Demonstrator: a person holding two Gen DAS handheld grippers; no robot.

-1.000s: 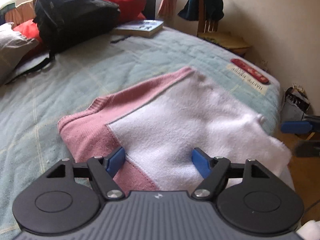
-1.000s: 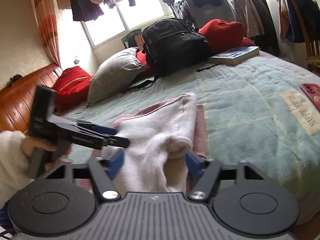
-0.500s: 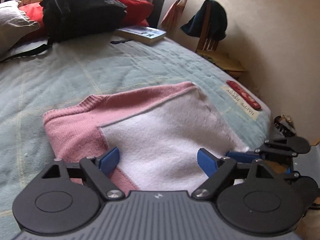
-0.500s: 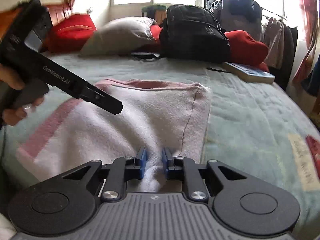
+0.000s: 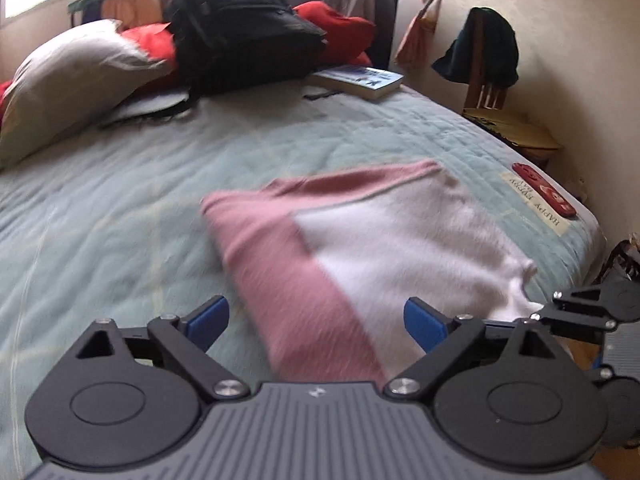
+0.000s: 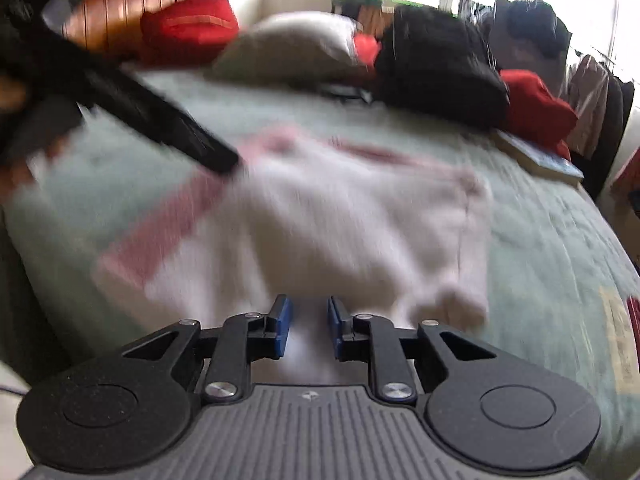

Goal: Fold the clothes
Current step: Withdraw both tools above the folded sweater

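Observation:
A pink and white sweater (image 5: 400, 240) lies folded on the green bedspread (image 5: 120, 220). My left gripper (image 5: 316, 312) hovers open over its near pink edge, with nothing between the fingers. My right gripper (image 6: 309, 312) is shut on the white near edge of the sweater (image 6: 340, 220), and fabric shows between the blue pads. In the left wrist view the right gripper (image 5: 580, 312) sits at the sweater's right corner by the bed edge. In the right wrist view the left gripper (image 6: 216, 160) reaches over the far left part, held by a hand. Both views are motion-blurred.
A black backpack (image 5: 240, 28), a grey pillow (image 5: 68, 76), red cushions and a book (image 5: 356, 80) crowd the head of the bed. A red phone-like item (image 5: 544, 194) lies near the right bed edge. A wooden chair (image 5: 500, 92) stands beyond it.
My right gripper went from open to shut on the white edge. The sweater now lies flatter. My left gripper stayed open and drew back toward the pink side.

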